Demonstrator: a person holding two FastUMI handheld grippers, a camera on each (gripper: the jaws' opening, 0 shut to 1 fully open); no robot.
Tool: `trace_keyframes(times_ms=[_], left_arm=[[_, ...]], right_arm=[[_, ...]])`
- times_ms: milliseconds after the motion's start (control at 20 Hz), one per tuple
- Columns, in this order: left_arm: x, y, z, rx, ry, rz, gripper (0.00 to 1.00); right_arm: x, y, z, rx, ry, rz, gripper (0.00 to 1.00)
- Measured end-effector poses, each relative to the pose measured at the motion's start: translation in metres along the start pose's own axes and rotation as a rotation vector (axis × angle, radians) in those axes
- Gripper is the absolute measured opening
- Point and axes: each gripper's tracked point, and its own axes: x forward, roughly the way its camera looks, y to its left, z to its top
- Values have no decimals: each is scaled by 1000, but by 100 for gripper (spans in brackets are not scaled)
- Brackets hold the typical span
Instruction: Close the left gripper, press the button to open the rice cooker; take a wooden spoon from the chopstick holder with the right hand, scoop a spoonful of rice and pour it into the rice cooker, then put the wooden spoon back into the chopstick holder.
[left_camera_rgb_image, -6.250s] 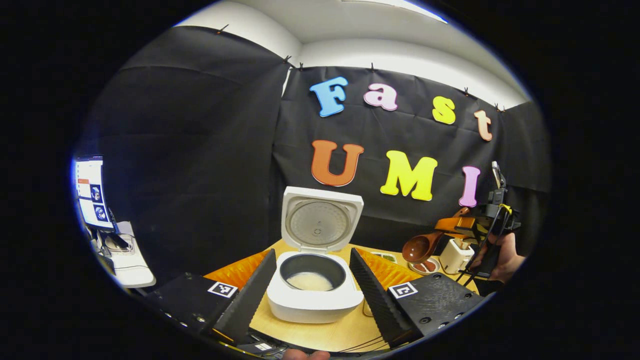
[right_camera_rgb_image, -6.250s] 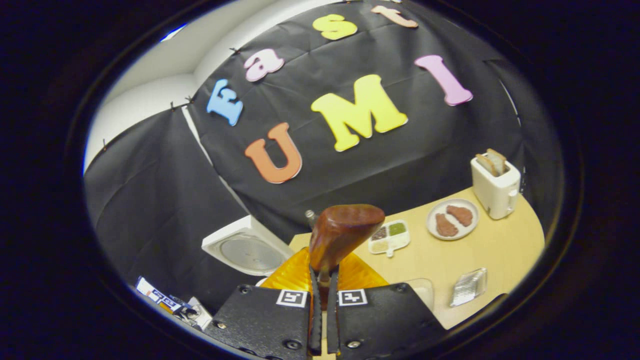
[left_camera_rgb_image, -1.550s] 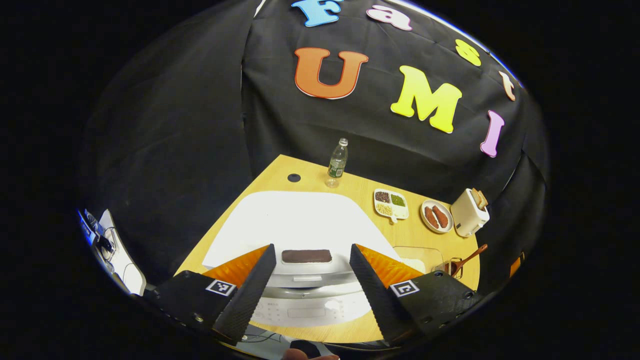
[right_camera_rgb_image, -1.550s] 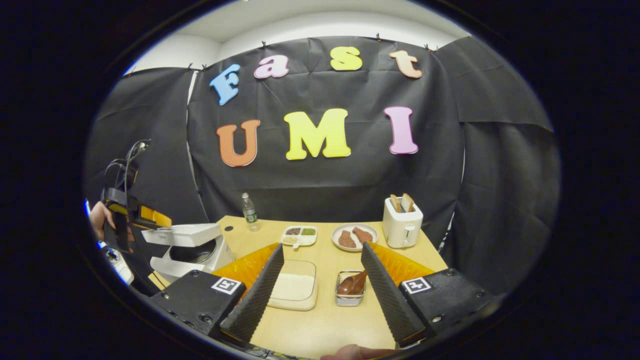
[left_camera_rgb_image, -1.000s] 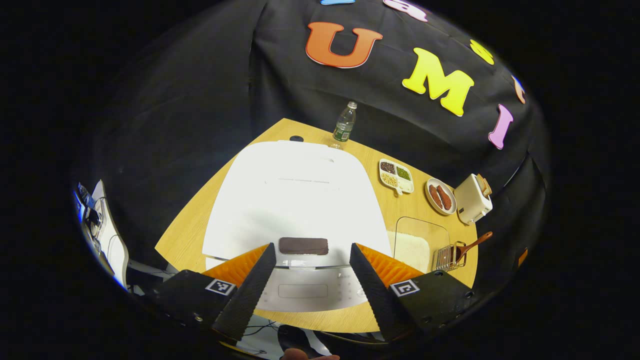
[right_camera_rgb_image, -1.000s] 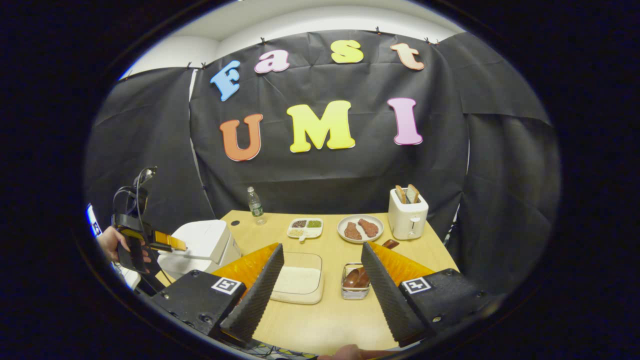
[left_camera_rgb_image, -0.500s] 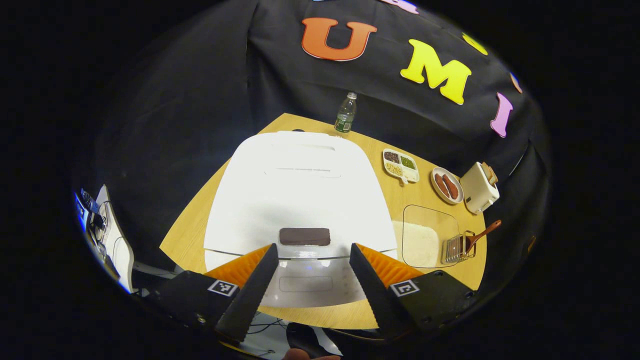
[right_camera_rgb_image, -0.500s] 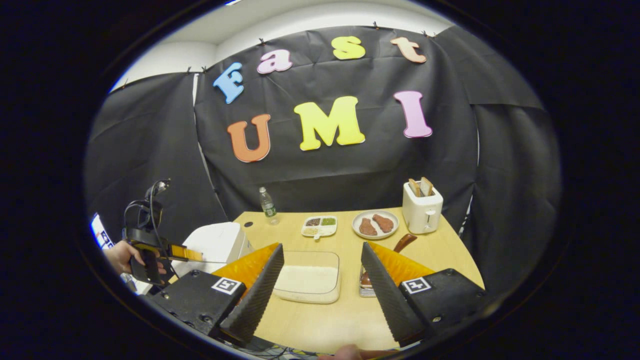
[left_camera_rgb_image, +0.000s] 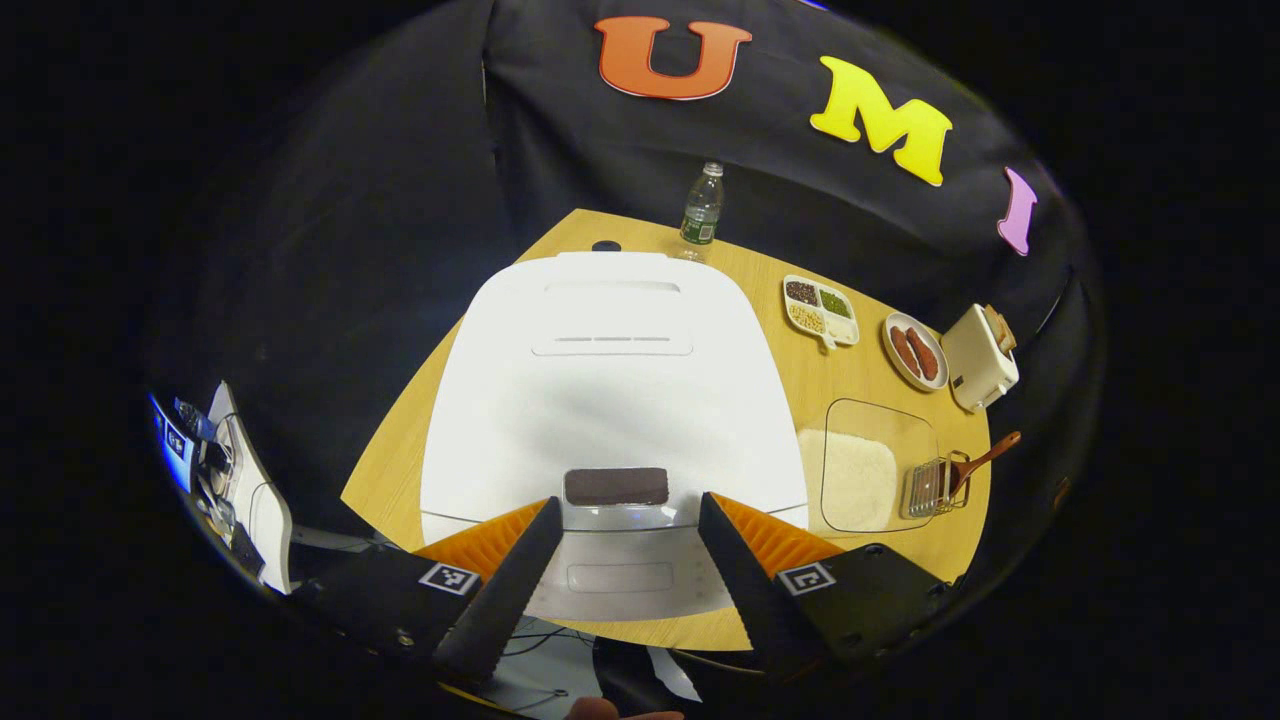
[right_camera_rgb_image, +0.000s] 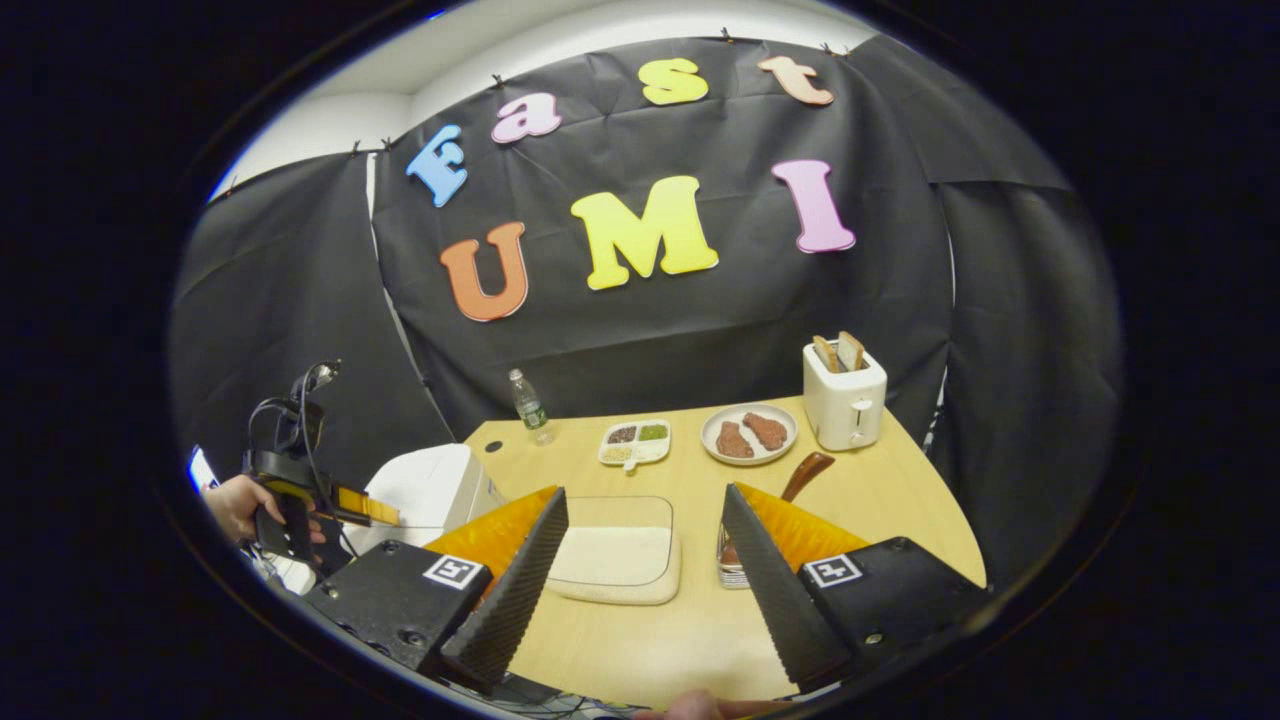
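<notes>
**Cooker lid down, spoon in its holder**

The white, square-shouldered rice cooker sits on the pale wooden table with its lid down, the dark rectangular button at the lid's front edge. The left gripper hangs above the cooker's front, fingers spread wide with nothing between them, either side of the button. In the right gripper view it shows far left, held in a hand.

The right gripper hovers over the near table edge, fingers parted and empty. Ahead of it lie a clear shallow tray of white rice and, just beside that, the small wire chopstick holder with the brown wooden spoon in it, handle slanting out.

Farther back stand a white toaster, a plate of brown patties, a divided dish and a plastic bottle.
</notes>
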Motion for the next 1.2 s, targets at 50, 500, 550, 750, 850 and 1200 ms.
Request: trace_keyframes(times_ms=[50,500,550,750,850,1200], left_arm=[[0,1,-1,19,8,11,93],[1,-1,0,51,95,29,92],[0,-3,-1,68,90,24,83],[2,-2,-3,30,80,20,95],[2,-1,-4,16,62,15,98],[7,2,10,9,-76,20,100]], right_arm=[[1,-1,-1,4,5,1,100],[20,-11,-10,55,41,11,100],[22,-14,-10,56,45,4,100],[26,-15,-7,37,43,1,100],[28,-11,-7,25,39,8,99],[24,16,-16,14,55,74,100]])
